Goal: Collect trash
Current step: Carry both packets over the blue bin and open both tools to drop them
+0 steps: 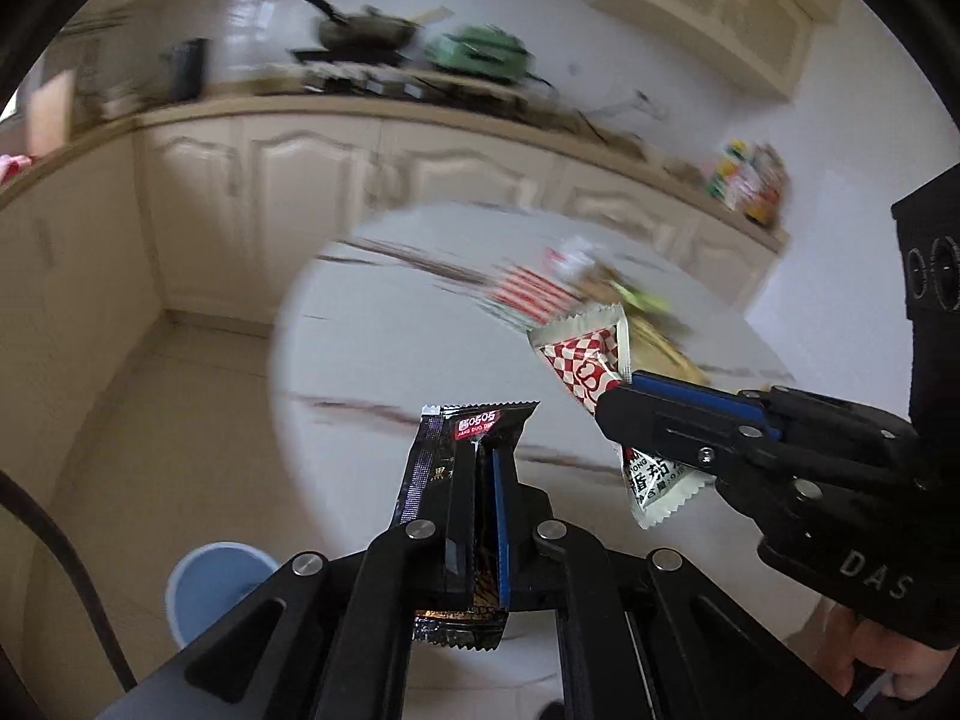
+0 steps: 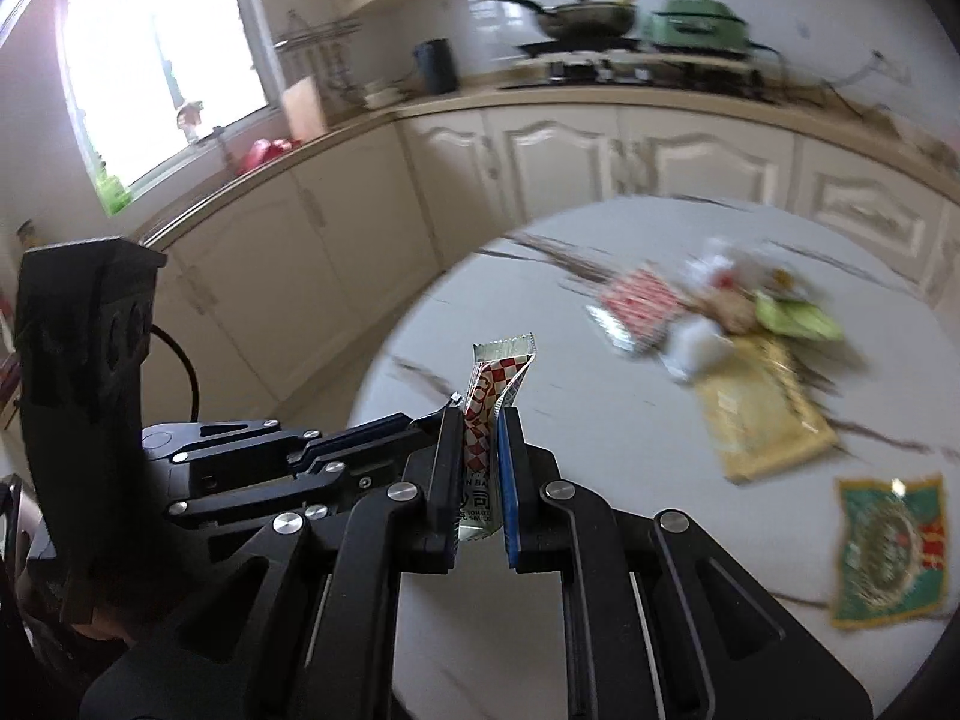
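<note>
My left gripper (image 1: 480,462) is shut on a black snack wrapper (image 1: 447,450), held upright above the near edge of the round white marble table (image 1: 384,360). To its right, my right gripper (image 1: 624,387) is shut on a red-and-white checkered wrapper (image 1: 585,363). In the right wrist view the same checkered wrapper (image 2: 489,402) stands pinched between the right gripper (image 2: 483,414) fingers, and the left gripper (image 2: 447,405) comes in from the left beside it. More trash lies on the table: a pile of wrappers (image 2: 720,306), a gold packet (image 2: 762,414) and a green packet (image 2: 888,552).
A light blue bin (image 1: 210,582) stands on the floor at the lower left, beside the table. Cream kitchen cabinets (image 1: 312,192) and a counter with a pan (image 2: 582,15) and a green pot (image 2: 696,24) run behind the table. A hand (image 1: 888,654) holds the right gripper's grip.
</note>
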`<state>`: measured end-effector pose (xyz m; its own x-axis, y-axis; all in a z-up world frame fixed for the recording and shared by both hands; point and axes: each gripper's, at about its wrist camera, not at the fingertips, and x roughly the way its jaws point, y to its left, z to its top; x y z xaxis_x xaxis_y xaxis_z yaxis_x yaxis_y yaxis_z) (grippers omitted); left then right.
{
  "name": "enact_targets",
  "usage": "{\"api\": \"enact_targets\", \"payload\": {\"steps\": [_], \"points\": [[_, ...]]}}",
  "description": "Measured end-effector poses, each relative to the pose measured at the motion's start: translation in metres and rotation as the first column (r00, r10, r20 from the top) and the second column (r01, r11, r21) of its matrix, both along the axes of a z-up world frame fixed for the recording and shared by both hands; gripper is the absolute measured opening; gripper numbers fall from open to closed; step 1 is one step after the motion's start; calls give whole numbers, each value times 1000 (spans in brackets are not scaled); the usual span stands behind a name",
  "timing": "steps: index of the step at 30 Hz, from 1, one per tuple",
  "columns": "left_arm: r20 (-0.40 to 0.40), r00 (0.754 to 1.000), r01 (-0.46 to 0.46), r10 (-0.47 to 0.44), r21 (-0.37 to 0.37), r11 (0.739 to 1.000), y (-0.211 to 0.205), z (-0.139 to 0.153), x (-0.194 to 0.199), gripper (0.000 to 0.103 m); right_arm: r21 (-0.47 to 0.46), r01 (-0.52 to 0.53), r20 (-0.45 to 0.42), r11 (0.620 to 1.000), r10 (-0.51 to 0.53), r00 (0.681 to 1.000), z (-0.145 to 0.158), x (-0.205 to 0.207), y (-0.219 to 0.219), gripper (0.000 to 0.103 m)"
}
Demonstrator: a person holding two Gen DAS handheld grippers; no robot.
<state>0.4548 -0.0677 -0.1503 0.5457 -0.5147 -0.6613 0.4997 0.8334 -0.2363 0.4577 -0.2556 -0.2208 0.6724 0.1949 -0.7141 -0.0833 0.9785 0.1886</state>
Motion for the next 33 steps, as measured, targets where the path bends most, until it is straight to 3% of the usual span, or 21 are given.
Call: {"api": "enact_targets", "payload": {"steps": [6, 9, 12, 18, 24, 26, 28, 31, 33], "points": [[-22, 982, -186, 187, 25, 982, 112, -2, 11, 1, 6, -160, 0, 987, 160, 987, -11, 46, 86, 11], [-76, 956, -277, 283, 77, 958, 163, -28, 22, 1, -8, -245, -35, 970, 244, 969, -35, 70, 135, 11], [-167, 920, -339, 355, 115, 934, 204, -70, 37, 1, -14, -320, -103, 947, 317, 943, -78, 97, 182, 11], [-328, 846, -373, 421, 202, 906, 239, -157, 79, 2, 18, -360, -298, 933, 348, 889, -184, 145, 225, 11], [-458, 781, -353, 425, 238, 905, 245, -234, 129, 4, 15, -358, -447, 934, 326, 833, -281, 180, 240, 11], [-498, 761, -343, 416, 235, 909, 245, -257, 146, 4, 56, -357, -482, 932, 339, 808, -308, 189, 241, 12], [-513, 743, -339, 430, 264, 903, 245, -269, 163, 7, 84, -349, -506, 933, 342, 792, -326, 195, 241, 12], [-526, 722, -362, 450, 268, 893, 249, -277, 186, 21, 120, -335, -524, 935, 346, 778, -345, 203, 238, 15], [-536, 706, -384, 463, 260, 886, 254, -279, 195, 22, 136, -321, -530, 937, 342, 776, -352, 204, 234, 18]]}}
